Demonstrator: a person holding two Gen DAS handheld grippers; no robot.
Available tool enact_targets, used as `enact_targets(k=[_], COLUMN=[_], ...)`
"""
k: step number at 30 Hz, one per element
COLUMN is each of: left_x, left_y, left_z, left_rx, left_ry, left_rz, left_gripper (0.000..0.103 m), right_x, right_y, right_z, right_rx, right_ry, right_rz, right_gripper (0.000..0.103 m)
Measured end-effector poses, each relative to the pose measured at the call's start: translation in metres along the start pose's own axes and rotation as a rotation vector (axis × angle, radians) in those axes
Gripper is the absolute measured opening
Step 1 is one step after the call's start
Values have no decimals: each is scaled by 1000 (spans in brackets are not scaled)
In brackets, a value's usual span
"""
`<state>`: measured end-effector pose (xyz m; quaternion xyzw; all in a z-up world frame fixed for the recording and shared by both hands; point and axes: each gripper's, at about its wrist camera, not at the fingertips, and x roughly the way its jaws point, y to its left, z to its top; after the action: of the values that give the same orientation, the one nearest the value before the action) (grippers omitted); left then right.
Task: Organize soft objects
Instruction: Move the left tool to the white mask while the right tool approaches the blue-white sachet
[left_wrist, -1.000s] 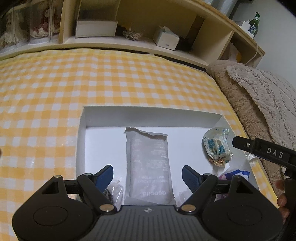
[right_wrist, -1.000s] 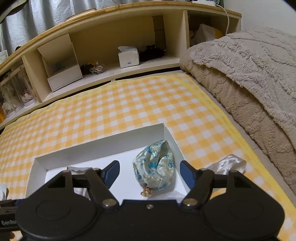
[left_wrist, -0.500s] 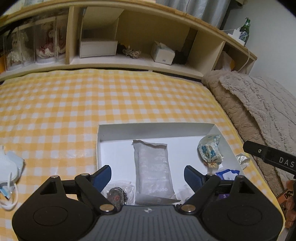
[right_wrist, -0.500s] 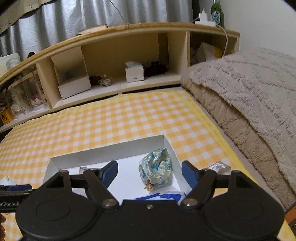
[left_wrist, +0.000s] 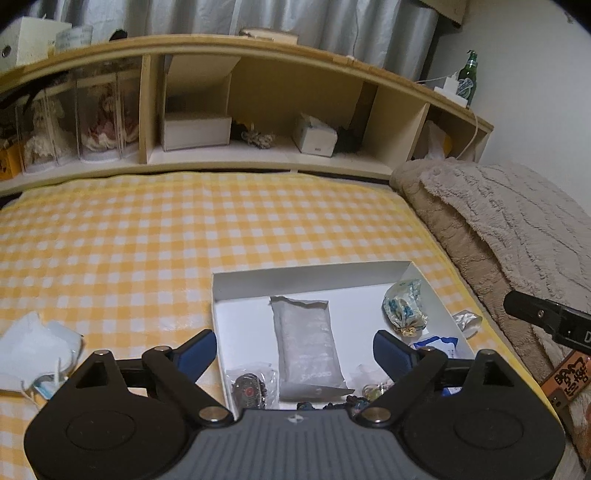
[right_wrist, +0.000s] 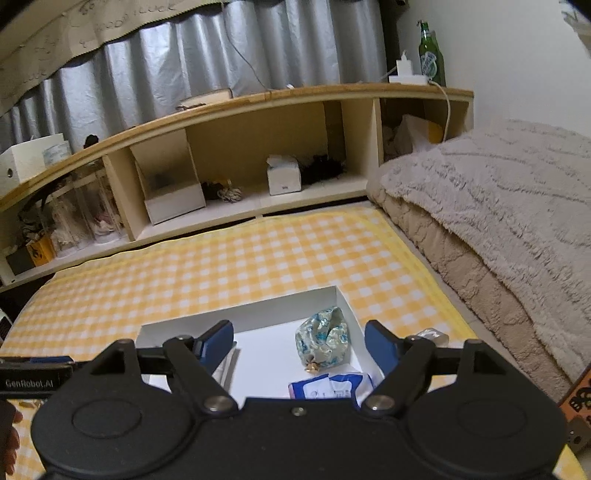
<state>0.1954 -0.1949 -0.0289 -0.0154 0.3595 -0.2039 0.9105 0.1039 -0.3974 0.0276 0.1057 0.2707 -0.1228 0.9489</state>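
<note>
**Both hand-held grippers over the white box, nothing held**

From my left camera I see the left hand-held gripper (left_wrist: 294, 347) with its blue pads wide apart and still opening; nothing is between them. Below it the shallow white box (left_wrist: 310, 275) lies on the yellow checked bed cover (left_wrist: 147, 236). In the box, a clear plastic packet (left_wrist: 304, 339) lies lengthwise in the middle, and the blue-and-white patterned pouch (left_wrist: 402, 308) rests against the right wall. A small bagged dark trinket (left_wrist: 249, 387) sits at the near left corner, and a blue-and-white paper packet (left_wrist: 437, 345) lies near the right wall (partly behind my right pad). A crumpled white mask (left_wrist: 35, 339) lies on the cover, well apart from the box on its left. A shiny white wrapper (left_wrist: 467, 319) lies just outside the right wall.

From the right camera, the right hand-held gripper (right_wrist: 299, 341) is also empty, its jaws opening. The pouch (right_wrist: 323, 341) shows between the pads but lies untouched in the box (right_wrist: 258, 310), with the paper packet (right_wrist: 328, 384) just nearer to me. The beige fleece blanket (right_wrist: 498, 206) is heaped on the right, and the wooden headboard shelf (right_wrist: 240, 110) runs across behind.
</note>
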Motion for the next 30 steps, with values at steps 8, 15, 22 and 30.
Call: enact_targets(k=[8,15,22,30], left_x=[-34,-59,-76,-89], left_y=[9,23,35,50], left_z=[-4,-13,-18,-25], left_rx=[17,24,29,59], left_ry=[-46,-72,-86,-98], left_rz=[17,13,12,25], left_gripper=[103,103,103,103], right_x=[-33,-48,-55,-54], right_y=[12,23,37,54], right_z=[-2,-7,-12,-15], right_rx=[-47,-100,-154,-144], right_ry=[-39,-50,-47,-41], right_rz=[42,25,9,38], right_gripper=[90,103,103,103])
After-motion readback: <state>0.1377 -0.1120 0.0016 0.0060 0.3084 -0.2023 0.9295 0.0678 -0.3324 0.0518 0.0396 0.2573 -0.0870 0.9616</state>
